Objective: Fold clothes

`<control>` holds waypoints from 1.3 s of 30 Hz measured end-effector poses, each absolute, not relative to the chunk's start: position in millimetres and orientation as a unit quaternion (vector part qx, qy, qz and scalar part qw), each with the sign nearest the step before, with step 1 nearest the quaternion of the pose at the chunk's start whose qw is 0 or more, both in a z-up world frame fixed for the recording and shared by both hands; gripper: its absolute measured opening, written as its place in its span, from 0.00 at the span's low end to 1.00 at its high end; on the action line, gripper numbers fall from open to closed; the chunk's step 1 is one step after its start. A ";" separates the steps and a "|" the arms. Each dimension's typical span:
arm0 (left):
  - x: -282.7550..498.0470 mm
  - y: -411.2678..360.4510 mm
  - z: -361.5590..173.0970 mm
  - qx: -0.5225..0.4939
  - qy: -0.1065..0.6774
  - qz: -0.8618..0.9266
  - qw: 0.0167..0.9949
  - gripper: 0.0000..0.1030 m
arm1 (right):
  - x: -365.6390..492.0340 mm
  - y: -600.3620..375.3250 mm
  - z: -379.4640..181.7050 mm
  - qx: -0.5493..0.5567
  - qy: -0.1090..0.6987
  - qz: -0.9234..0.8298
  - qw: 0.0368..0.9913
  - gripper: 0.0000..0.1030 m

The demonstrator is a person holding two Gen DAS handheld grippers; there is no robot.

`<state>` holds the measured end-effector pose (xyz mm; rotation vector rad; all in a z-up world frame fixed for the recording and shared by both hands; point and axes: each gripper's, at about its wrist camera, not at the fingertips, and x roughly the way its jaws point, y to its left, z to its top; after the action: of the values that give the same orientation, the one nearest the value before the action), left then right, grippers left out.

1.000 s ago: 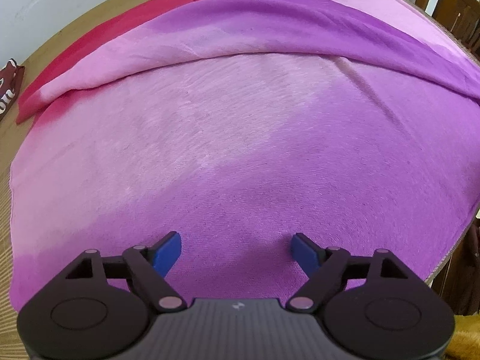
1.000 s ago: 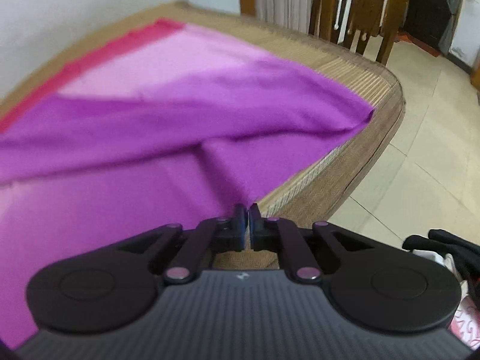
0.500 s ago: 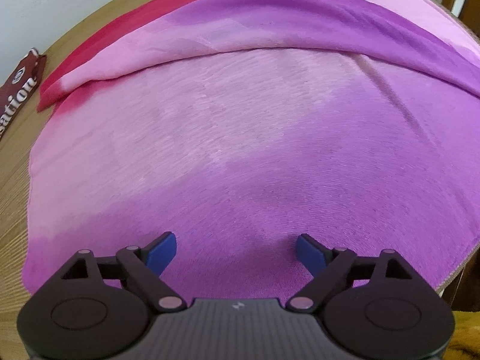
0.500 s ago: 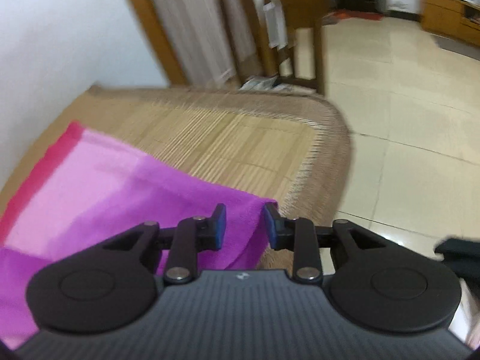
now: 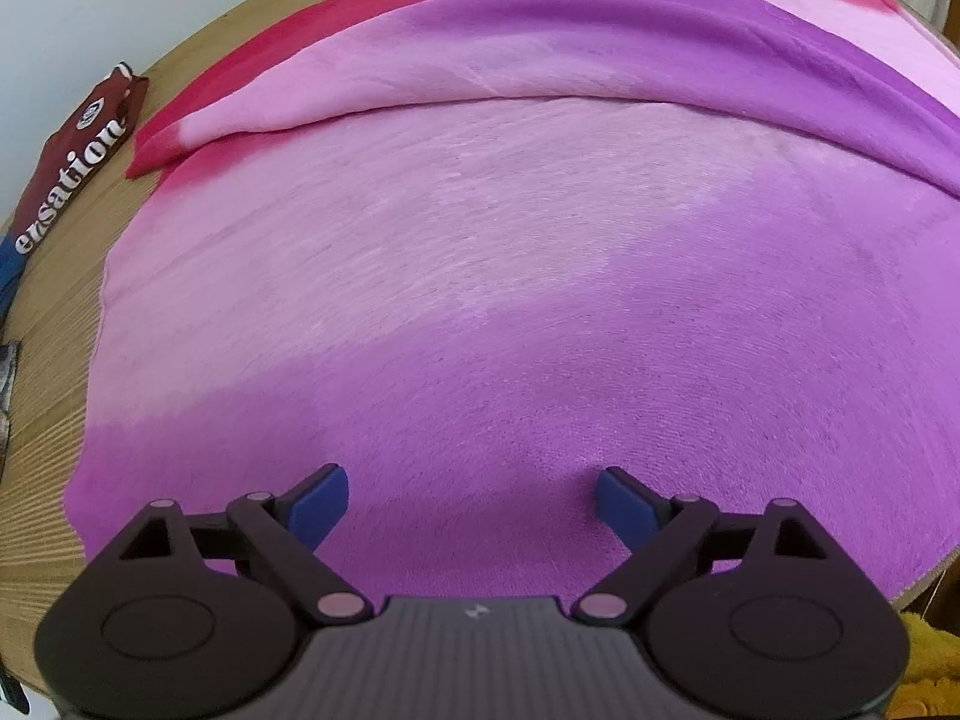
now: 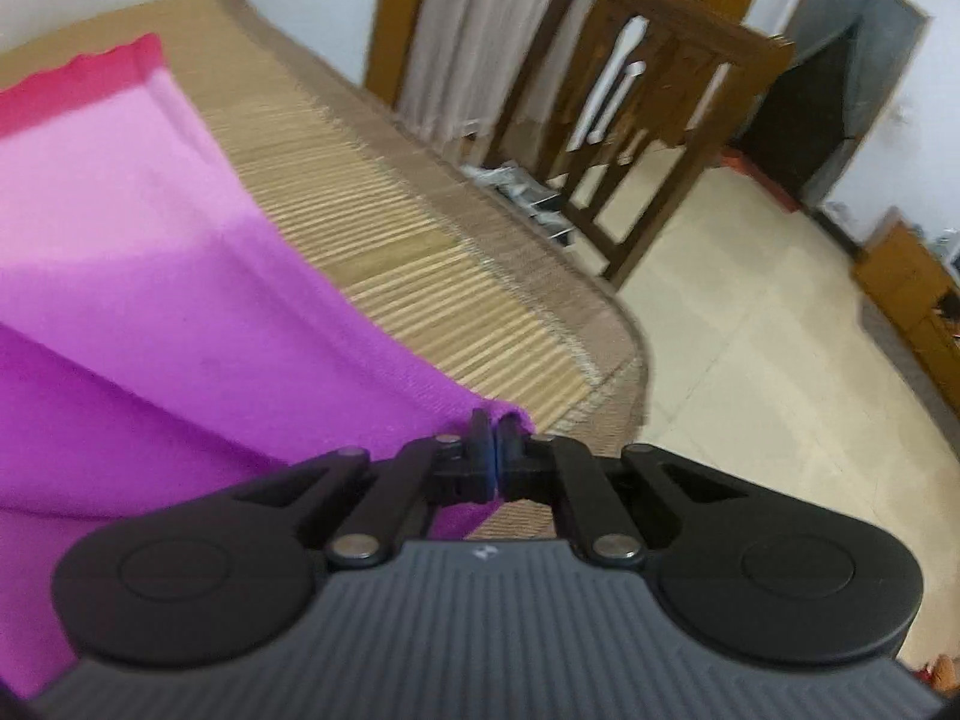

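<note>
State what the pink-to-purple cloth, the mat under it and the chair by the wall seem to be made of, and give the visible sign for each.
Cloth: probably a soft, matte brushed fabric; fine nap lines show, and it drapes in soft folds.
Mat: seemingly bamboo or reed slats; narrow parallel tan strips, with a woven border.
Chair: wood, likely varnished; brown, with a slight sheen.

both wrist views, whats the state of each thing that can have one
left gripper: open, jaws spread over the cloth, holding nothing
right gripper: just closed, shut on a corner of the cloth
cloth: spread on the mat, far edge folded over
mat: flat, partly covered
</note>
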<state>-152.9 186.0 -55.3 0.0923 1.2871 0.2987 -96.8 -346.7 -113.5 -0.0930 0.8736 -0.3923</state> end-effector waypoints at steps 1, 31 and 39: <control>-153.2 186.3 -54.9 0.043 0.597 0.141 0.788 0.90 | -98.2 -344.1 -111.6 -0.047 0.413 -0.193 0.889 0.06; -343.3 392.8 -54.8 -0.026 0.566 0.225 0.792 0.79 | -275.4 162.5 -78.1 -0.111 0.395 0.370 0.834 0.35; -408.2 427.5 -65.5 -0.050 0.562 0.185 0.804 0.87 | -329.3 241.2 -88.8 -0.163 0.415 0.403 0.800 0.38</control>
<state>-408.2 427.5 -65.5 -0.1066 1.2040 0.3972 -329.3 241.2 -88.8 -0.3487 0.8894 0.8639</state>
